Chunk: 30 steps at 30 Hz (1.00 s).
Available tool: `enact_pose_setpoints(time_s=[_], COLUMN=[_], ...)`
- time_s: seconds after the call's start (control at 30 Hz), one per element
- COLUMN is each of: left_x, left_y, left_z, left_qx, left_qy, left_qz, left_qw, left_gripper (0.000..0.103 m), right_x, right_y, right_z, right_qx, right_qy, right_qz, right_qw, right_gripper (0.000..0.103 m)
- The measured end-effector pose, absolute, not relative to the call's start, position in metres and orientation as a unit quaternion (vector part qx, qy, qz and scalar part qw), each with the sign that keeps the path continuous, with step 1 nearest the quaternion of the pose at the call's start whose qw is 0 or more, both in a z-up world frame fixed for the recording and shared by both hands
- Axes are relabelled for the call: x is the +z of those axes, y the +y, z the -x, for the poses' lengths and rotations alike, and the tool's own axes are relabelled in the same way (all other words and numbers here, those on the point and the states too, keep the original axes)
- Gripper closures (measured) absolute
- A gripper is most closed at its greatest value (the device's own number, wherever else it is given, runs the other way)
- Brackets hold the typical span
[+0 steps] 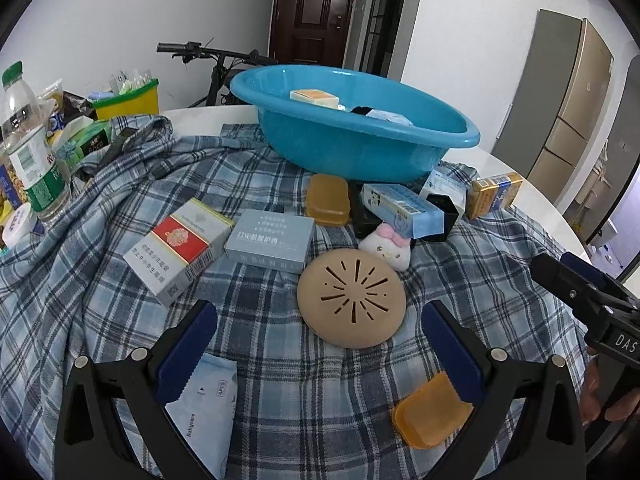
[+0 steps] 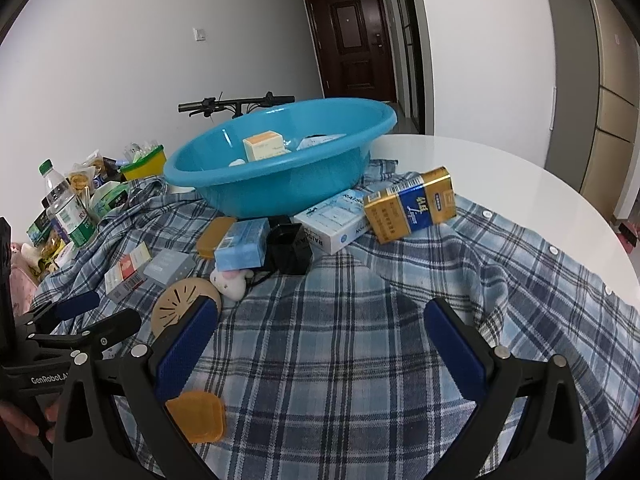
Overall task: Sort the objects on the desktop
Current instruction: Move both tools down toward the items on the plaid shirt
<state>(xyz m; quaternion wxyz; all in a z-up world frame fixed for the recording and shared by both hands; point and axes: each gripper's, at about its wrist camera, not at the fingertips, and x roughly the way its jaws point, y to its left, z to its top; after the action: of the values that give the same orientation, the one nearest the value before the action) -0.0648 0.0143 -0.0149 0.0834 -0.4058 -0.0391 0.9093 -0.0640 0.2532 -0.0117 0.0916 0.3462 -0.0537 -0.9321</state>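
- We hold our left gripper [image 1: 320, 360] low over the plaid cloth [image 1: 280, 400], its jaws spread wide and empty; the tan vented disc [image 1: 352, 298] lies just ahead between the fingers, likely our next pick
- Our right gripper [image 2: 320, 356] hangs likewise agape with nothing between its pads; bare cloth lies ahead of it, so we judge it to be waiting its turn
- The blue basin [image 1: 360, 140] sits at the far side of the cloth, already holding a few small boxes; it seems to be the sorting target
- Still outside it: a red-and-white carton [image 1: 180, 248], a grey-blue box [image 1: 270, 240], a small plush toy [image 1: 386, 248], and an orange case [image 1: 430, 416] close by the left gripper's right finger
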Motion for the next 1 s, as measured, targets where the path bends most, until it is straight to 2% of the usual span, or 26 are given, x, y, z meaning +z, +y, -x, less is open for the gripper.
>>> enact_pose_setpoints(time_s=[1.0], left_x=[-0.043], left_y=[0.048], left_z=[0.11], left_qx=[0.895], left_qy=[-0.018], left_qz=[0.434], left_qw=[0.099], left_gripper=[0.0], right_x=[-0.026], right_y=[0.256], right_z=[0.08], right_qx=[-0.914], right_qy=[-0.048], right_qz=[-0.388], right_qw=[0.107], right_gripper=[0.0])
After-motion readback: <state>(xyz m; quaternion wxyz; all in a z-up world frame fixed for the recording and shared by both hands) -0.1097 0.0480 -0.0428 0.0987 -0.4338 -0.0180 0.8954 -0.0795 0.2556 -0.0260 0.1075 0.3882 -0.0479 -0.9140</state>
